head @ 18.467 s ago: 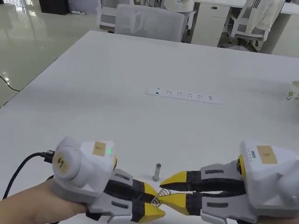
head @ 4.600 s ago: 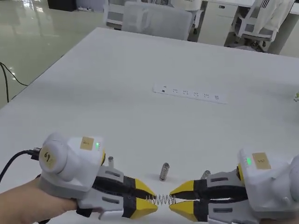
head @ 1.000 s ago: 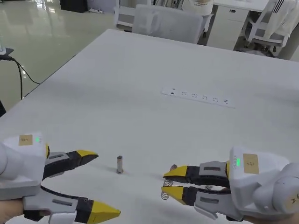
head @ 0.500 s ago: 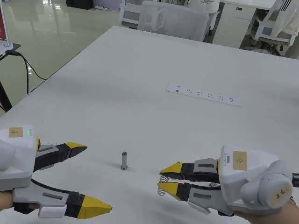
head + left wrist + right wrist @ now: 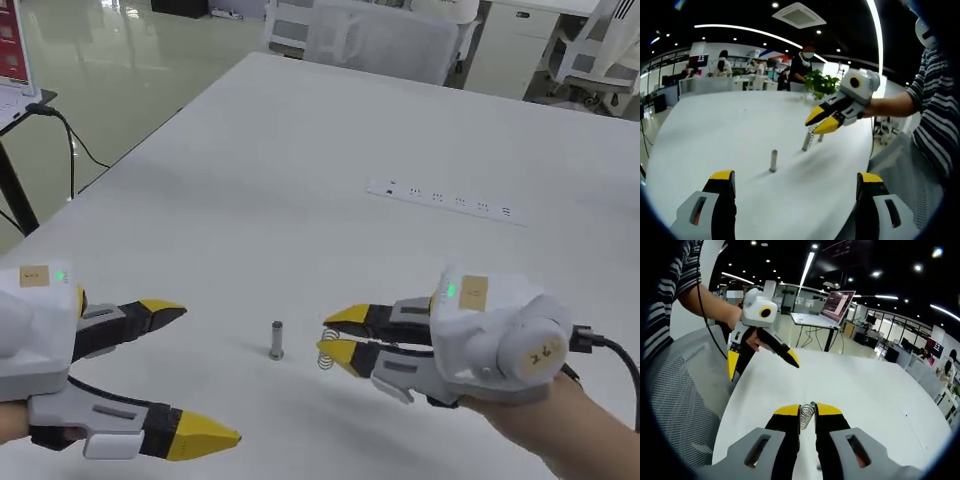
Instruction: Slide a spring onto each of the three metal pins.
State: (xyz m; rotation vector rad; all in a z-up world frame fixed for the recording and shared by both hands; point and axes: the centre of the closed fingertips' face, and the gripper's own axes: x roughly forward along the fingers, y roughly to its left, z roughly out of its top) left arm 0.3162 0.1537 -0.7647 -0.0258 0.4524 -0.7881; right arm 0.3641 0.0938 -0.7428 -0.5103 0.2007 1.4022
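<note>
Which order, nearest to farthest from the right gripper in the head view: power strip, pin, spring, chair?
1. spring, held in the jaws of the right gripper
2. pin, upright, just left of the tips
3. power strip, farther up the table
4. chair, past its far edge

There are three metal pins on the table (image 5: 300, 150): a first pin (image 5: 773, 161) standing apart from the right tool (image 5: 811, 126), and a second pin (image 5: 806, 143) and third pin (image 5: 820, 137) just beside that tool's tips. There is one spring (image 5: 325, 352), at the right tool's tips. There are two tools, counting the left tool (image 5: 207, 373), and one power strip (image 5: 445, 201) beyond the right tool.
</note>
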